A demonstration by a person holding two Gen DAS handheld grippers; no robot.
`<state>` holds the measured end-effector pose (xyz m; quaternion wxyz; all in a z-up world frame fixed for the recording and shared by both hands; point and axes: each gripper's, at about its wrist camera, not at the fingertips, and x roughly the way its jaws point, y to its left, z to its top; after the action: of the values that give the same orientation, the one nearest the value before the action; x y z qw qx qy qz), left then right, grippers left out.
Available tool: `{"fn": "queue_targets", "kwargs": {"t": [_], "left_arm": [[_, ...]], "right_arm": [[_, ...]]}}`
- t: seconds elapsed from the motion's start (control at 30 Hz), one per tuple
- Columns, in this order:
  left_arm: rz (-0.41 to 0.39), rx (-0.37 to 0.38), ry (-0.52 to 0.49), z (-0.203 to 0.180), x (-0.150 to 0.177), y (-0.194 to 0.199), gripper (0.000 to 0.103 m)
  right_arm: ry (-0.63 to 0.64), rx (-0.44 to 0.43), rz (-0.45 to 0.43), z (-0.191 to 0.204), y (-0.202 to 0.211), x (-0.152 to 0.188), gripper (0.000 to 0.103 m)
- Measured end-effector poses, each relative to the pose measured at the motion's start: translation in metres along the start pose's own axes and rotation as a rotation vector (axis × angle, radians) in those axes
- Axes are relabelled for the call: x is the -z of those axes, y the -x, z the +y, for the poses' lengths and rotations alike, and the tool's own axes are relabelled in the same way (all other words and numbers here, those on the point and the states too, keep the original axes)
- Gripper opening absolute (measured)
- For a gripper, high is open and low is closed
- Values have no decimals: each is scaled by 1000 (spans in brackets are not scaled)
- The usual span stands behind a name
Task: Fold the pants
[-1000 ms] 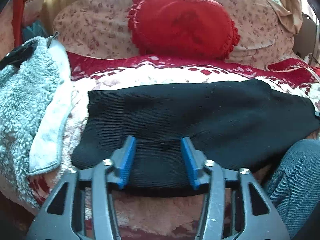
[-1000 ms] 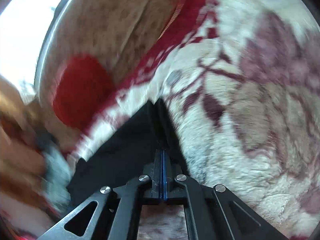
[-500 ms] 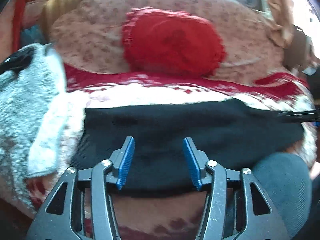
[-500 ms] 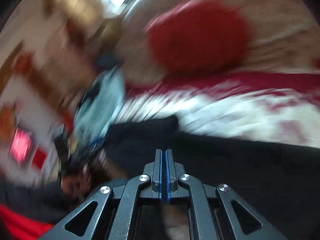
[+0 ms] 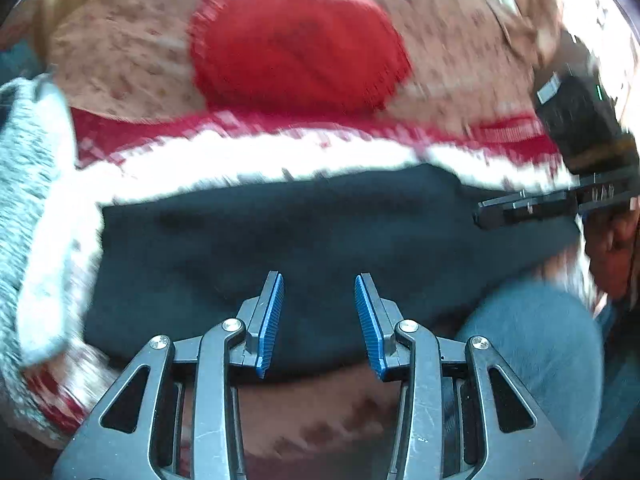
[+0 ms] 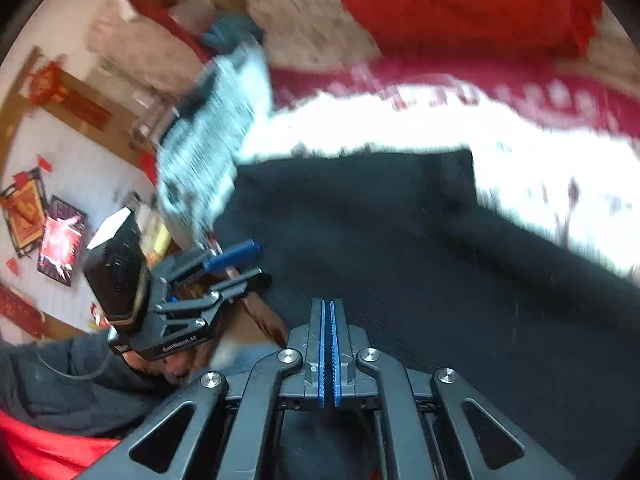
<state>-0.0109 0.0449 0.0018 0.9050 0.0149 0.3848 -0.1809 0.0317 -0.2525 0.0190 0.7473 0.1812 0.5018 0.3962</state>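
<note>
The pants [image 5: 304,248] are matt black knit cloth with a fine rib. Under them the blanket [image 5: 248,160] is fluffy white and red fleece. At the top of the frame the red cushion [image 5: 296,44] looks woven with a frilled edge. The left gripper [image 5: 319,320] is matt grey plastic with shiny metal screws and ribbed blue pads [image 5: 272,320].

Both views were smeared by motion blur, so the weave of the black pants [image 5: 312,236] and the pattern of the blanket [image 5: 248,156] could not be read. The right gripper [image 5: 480,216] was cut off by the left wrist view's edge. Whether its closed pads [image 6: 330,344] pinched any cloth could not be told.
</note>
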Motion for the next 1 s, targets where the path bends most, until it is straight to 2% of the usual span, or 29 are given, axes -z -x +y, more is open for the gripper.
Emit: {"fn": "queue_targets", "kwargs": {"t": [0.07, 0.17, 0.2, 0.23, 0.27, 0.33, 0.43, 0.5, 0.57, 0.63, 0.7, 0.73, 0.83, 0.87, 0.9, 1.0], "left_arm": [[-31, -72, 27, 18, -17, 0, 38], [16, -163, 106, 52, -35, -24, 37], [77, -177, 146, 66, -37, -39, 37], [125, -161, 192, 77, -36, -51, 38], [120, -146, 219, 82, -35, -54, 38], [116, -143, 232, 80, -34, -53, 39], [120, -156, 218, 78, -38, -50, 39], [106, -156, 222, 76, -43, -42, 38], [42, -149, 211, 65, -43, -24, 38], [-24, -124, 156, 45, -38, -7, 39], [-47, -79, 96, 21, -29, 0, 39], [-42, -52, 67, 8, -24, -1, 39], [42, 4, -19, -22, -8, -23, 39], [97, 7, -24, -28, -4, -35, 39], [117, -12, -22, -31, -1, -41, 39], [114, -45, -61, -42, -4, -36, 40]], "right_arm": [[-15, 11, -68, -3, 0, -14, 3], [-107, 30, -102, -21, -23, -40, 3], [-132, 70, -94, -28, -29, -42, 3], [-162, 127, -79, -38, -37, -45, 3], [-193, 166, -65, -47, -45, -45, 2], [-256, 141, -94, -62, -49, -41, 0], [-227, 160, -93, -55, -44, -42, 0], [-184, 166, -125, -43, -36, -42, 0], [-154, 128, -199, -31, -13, -32, 1], [-126, 99, -238, -23, 10, -22, 2], [-111, 103, -216, -23, 21, -8, 4], [-111, 132, -187, -24, 21, -1, 4], [-174, 347, -97, -52, 28, 27, 4], [-220, 325, -128, -63, 40, 35, 2], [-263, 299, -190, -70, 61, 42, 2], [-310, 316, -435, -70, 141, 68, 3]]}}
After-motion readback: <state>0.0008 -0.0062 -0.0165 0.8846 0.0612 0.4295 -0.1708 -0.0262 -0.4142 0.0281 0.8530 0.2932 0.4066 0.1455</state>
